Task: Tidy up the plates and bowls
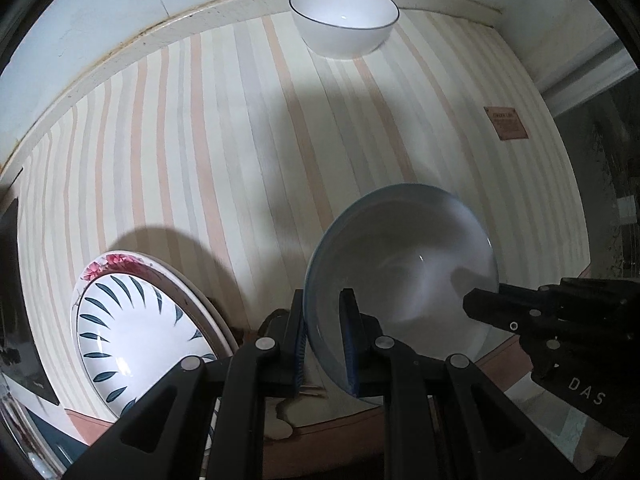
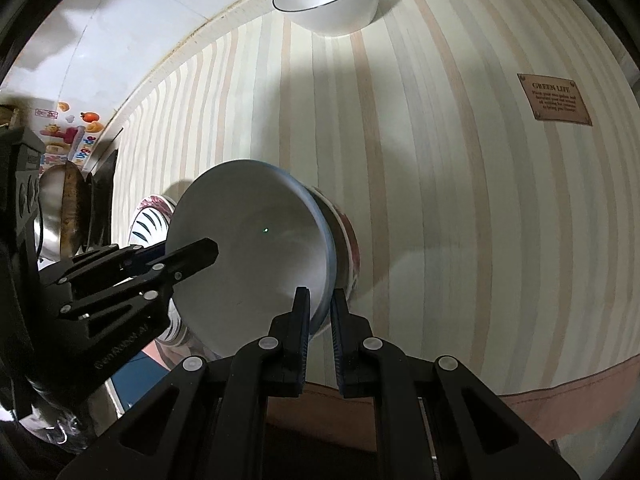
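Note:
A blue-rimmed bowl point(image 1: 404, 276) is held over the striped tablecloth point(image 1: 224, 152). My left gripper point(image 1: 323, 312) is shut on its rim, one finger inside and one outside. My right gripper point(image 2: 320, 312) is shut on the same bowl's point(image 2: 248, 248) rim at the opposite side, and shows at the right of the left wrist view point(image 1: 520, 312). In the right wrist view a red-patterned dish point(image 2: 347, 240) lies right behind the bowl. A leaf-patterned plate point(image 1: 132, 340) rests on a pink floral plate point(image 1: 120, 262) at the left. A white bowl point(image 1: 344, 20) with a thin dark rim stands at the far edge.
A brown label point(image 2: 554, 98) is sewn on the cloth at the right. A metal pan point(image 2: 60, 216) and dark items stand at the table's left end. The wall point(image 1: 100, 8) borders the far side. The table's front edge point(image 2: 560, 396) is close.

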